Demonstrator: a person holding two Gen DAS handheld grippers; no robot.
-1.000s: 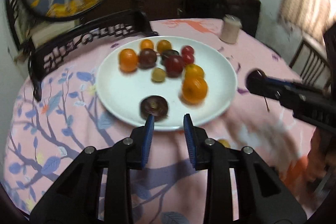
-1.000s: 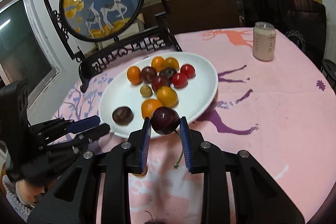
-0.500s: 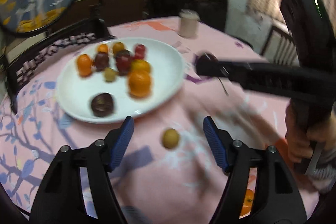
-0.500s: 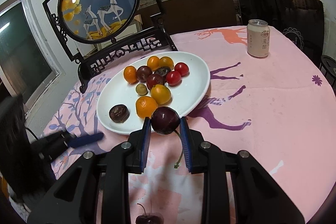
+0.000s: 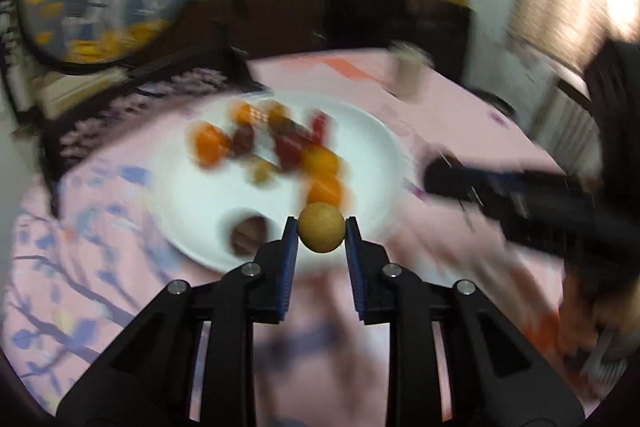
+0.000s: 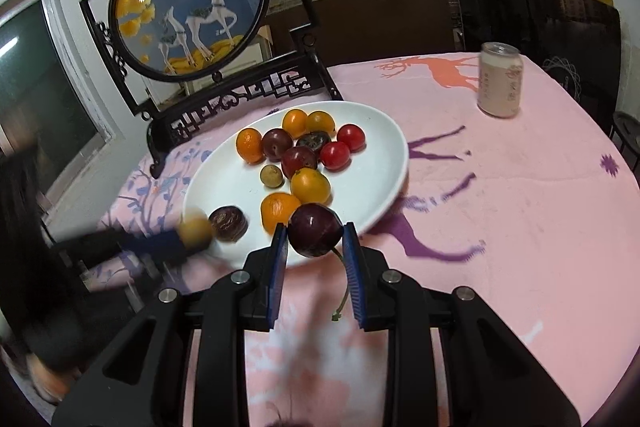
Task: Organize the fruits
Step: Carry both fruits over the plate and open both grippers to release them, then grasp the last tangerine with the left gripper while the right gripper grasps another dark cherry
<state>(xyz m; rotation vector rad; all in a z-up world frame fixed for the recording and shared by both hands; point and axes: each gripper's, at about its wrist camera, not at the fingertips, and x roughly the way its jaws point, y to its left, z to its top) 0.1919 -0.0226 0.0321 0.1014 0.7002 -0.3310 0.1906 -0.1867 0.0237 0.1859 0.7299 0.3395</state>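
Observation:
A white plate (image 6: pixel 372 123) on the pink tablecloth holds several small fruits: oranges, red tomatoes, dark plums and a tan longan. My left gripper (image 5: pixel 321 229) is shut on a tan round longan (image 5: pixel 321 232), held above the plate's near rim (image 5: pixel 384 147); this view is blurred. In the right wrist view the left gripper (image 6: pixel 188 239) shows at the plate's left edge with the longan (image 6: pixel 195 231). My right gripper (image 6: pixel 315 237) is shut on a dark red cherry (image 6: pixel 315 230), its stem hanging down, just in front of the plate's near rim.
A round deer picture on a black carved stand (image 6: pixel 188 7) stands behind the plate. A pale drink can (image 6: pixel 500 85) stands at the back right. The right gripper's black body (image 5: pixel 520 195) crosses the right side of the left wrist view.
My left gripper opened over the longan on the cloth, closed on it and lifted it toward the plate. My right gripper has kept hold of the cherry, almost still.

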